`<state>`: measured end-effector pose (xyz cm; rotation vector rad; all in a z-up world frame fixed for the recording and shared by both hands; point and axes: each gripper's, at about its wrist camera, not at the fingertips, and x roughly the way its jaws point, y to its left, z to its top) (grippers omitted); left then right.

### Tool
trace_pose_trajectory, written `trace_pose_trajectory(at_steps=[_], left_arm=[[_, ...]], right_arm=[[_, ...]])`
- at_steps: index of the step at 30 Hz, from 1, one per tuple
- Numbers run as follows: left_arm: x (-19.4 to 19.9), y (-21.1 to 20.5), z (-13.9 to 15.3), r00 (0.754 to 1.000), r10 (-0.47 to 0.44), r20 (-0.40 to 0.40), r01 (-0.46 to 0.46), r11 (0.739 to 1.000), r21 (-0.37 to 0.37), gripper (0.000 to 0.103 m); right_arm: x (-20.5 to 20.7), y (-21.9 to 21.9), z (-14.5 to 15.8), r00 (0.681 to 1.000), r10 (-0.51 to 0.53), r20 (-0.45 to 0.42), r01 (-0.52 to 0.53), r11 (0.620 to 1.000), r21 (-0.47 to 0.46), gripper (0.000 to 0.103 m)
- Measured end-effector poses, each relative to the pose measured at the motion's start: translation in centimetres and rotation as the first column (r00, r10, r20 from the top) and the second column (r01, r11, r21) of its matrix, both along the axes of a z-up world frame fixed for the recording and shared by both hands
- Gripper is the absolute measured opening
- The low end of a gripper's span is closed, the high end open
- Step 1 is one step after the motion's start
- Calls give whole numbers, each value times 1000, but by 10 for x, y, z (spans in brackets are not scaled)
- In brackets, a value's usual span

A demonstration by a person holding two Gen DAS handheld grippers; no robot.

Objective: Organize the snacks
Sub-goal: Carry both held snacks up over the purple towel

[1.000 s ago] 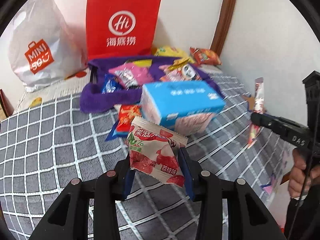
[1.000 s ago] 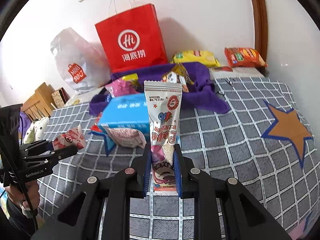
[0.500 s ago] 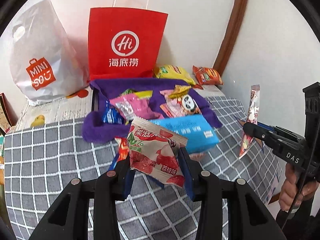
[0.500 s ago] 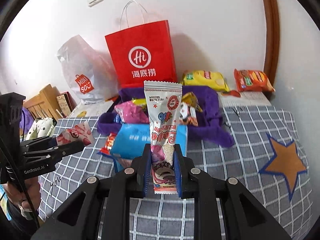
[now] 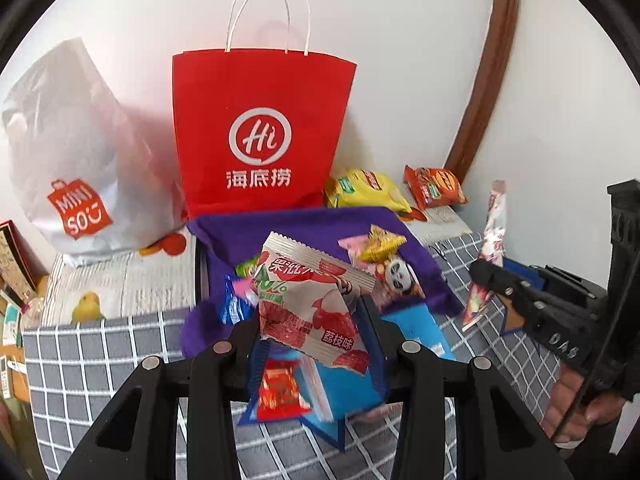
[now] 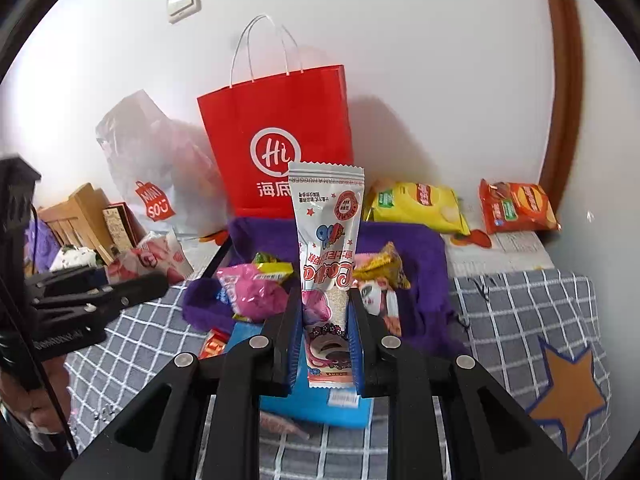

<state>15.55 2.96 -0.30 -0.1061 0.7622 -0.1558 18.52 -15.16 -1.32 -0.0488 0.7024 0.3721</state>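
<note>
Both grippers have lifted and swung toward the red paper bag (image 5: 264, 128) since a second ago — it looms closer now. Left gripper (image 5: 312, 328) is clamped on the lychee snack packet (image 5: 312, 300), right gripper (image 6: 324, 332) pinches the tall stick pouch (image 6: 326, 240), both above the purple cloth (image 6: 416, 248). Looks like the carry step — next probably means getting over the bag's mouth before letting go.

My left gripper (image 5: 316, 344) and right gripper (image 6: 324, 344) are matte black with blue inner pads and round silver screws. "DAS" is stamped in white. Bare fingers (image 5: 568, 412) show.
</note>
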Motion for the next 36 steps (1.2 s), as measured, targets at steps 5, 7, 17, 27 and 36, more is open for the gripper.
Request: trace_pose_trajectory(at_steps=[5,7,17,27,36], left_arm=[[24,2,7,1000,10,2,-10,1000,3,39],[34,4,8,1000,17,2,-17,1000,1,39],[94,19,12,999,53,3,-53,998,-33,39],[126,35,-27,994,86,-66,-89,994,-57,39],[137,51,-42,987,91,-131,-106,988,-110,39]], right_arm=[[33,3,1,1000,-1,19,1,1000,-9,21],[48,5,2,1000,8,12,-8,1000,11,21],[106,28,7,999,46,3,-46,998,53,21],[138,47,-33,994,73,-78,-73,997,-4,21],[152,39,-53,989,67,-130,-74,996,-49,21]])
